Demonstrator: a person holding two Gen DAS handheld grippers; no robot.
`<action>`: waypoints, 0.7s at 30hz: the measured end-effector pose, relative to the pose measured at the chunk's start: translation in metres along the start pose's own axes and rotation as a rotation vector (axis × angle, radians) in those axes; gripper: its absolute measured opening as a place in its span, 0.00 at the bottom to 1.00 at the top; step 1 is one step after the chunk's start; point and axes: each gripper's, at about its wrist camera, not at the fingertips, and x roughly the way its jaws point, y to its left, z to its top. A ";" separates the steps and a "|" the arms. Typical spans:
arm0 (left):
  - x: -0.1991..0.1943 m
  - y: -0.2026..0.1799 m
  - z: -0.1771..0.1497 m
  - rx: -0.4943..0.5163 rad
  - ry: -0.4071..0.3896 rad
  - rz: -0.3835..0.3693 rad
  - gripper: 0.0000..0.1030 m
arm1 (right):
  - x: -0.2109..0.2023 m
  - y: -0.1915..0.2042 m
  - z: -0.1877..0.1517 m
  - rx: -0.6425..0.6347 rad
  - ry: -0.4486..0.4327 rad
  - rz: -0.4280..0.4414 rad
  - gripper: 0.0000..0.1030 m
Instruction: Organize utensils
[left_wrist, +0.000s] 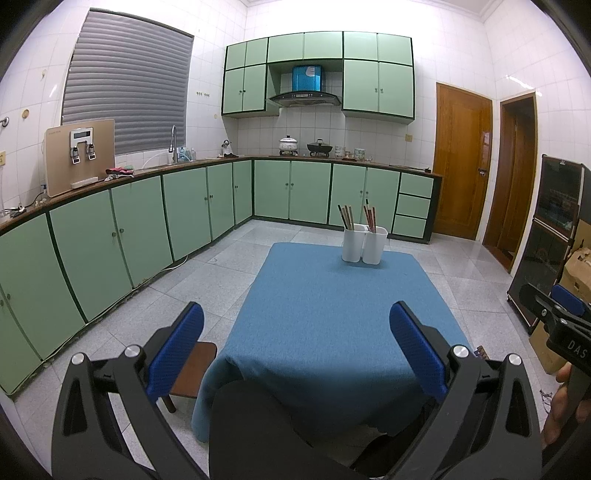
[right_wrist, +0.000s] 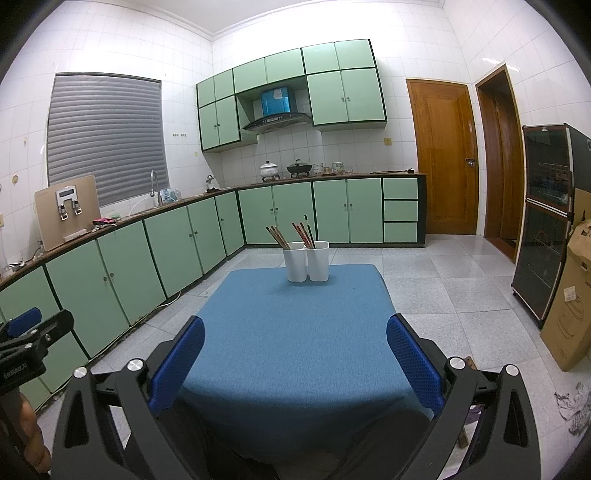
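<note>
With both grippers (left_wrist: 296, 343) (right_wrist: 295, 354) held spread and empty, the light cups (right_wrist: 307, 261) could be tipped if the leaning chopsticks (right_wrist: 293, 234) are pulled sideways.

Two white holders of chopsticks at the far end of the blue-clothed counter.

The left holder (right_wrist: 296, 261) and the right holder (right_wrist: 318, 260) stand upright, touching side by side. The left bundle of chopsticks (right_wrist: 278, 236), pale brown, leans left out of its holder; the right bundle of chopsticks (right_wrist: 305, 233), reddish with dark ones among them, also leans left.
</note>
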 end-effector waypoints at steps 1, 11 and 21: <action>0.000 0.000 0.000 0.000 0.000 0.001 0.95 | 0.000 0.000 0.000 0.001 0.000 0.000 0.94; 0.000 0.000 -0.001 0.000 -0.001 0.000 0.95 | 0.000 0.000 0.000 0.001 0.000 0.001 0.94; 0.000 -0.002 0.000 -0.001 -0.001 0.000 0.95 | 0.000 -0.001 0.000 0.000 -0.001 0.001 0.94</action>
